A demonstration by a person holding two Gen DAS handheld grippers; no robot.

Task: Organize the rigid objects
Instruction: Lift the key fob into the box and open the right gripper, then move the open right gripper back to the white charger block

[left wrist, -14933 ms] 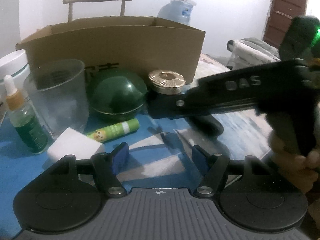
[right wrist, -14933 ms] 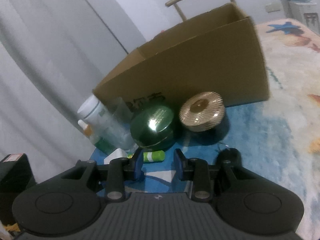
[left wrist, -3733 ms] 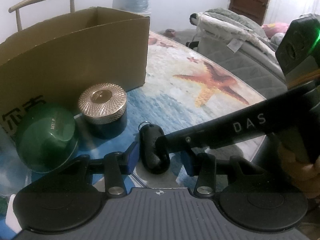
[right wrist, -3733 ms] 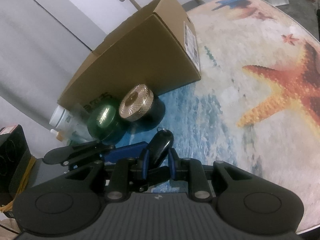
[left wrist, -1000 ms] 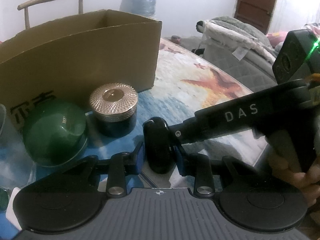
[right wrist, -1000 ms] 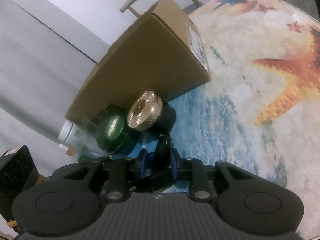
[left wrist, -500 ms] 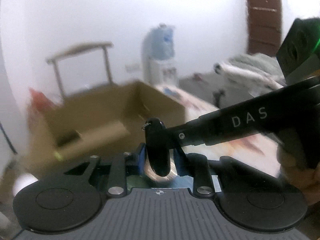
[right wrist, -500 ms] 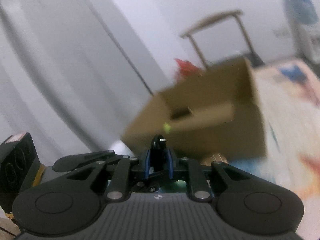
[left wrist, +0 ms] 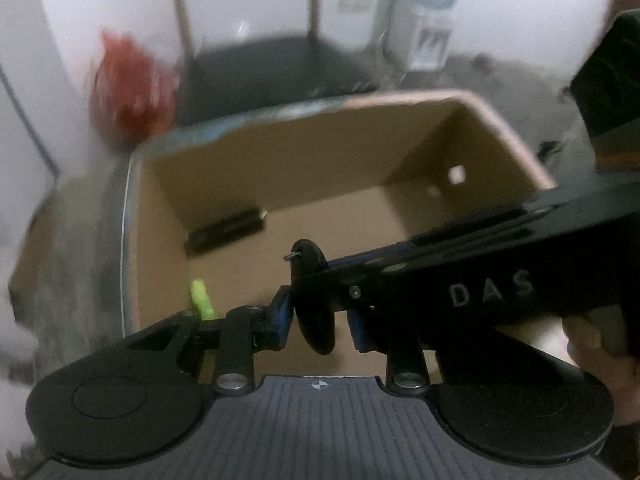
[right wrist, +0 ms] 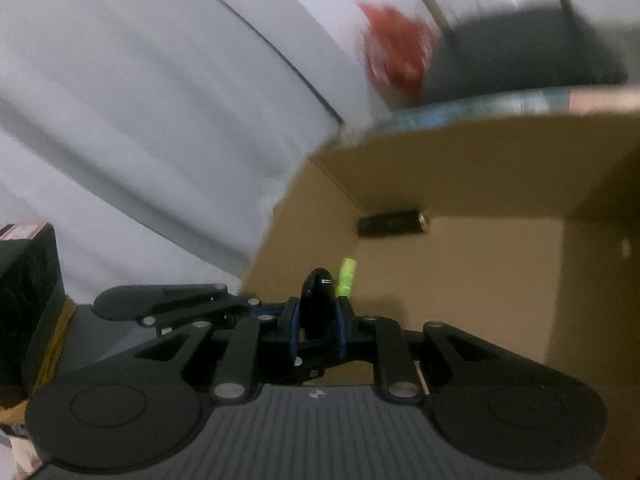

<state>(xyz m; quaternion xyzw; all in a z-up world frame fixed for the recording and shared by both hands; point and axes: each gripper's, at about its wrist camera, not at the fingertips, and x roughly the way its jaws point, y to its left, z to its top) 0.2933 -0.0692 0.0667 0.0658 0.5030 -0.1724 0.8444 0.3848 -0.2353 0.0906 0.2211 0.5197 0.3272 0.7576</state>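
Plastic, black and smooth, the key fob (left wrist: 314,308) is pinched by both claws at once and hangs above the open cardboard box (left wrist: 420,148). In the left wrist view the left claw (left wrist: 318,318) has its blue pads against the fob's lower half, while the right claw (right wrist: 318,320) reaches in from the right and clamps the upper part, just below the small metal ring at the fob's tip. The right wrist view confirms that grip: its pads press the fob's flat faces from either side.

The fob looks small, stiff and light, so I judge it will not bend or sag, but its glossy rounded shell could slip if squeezed near an edge. The broad flat sides at mid-body seem the safest hold; the ring is too thin to grasp.

Inside the box, a green tube (left wrist: 202,298) and a dark cylinder (left wrist: 226,230) already lie on the floor of it.
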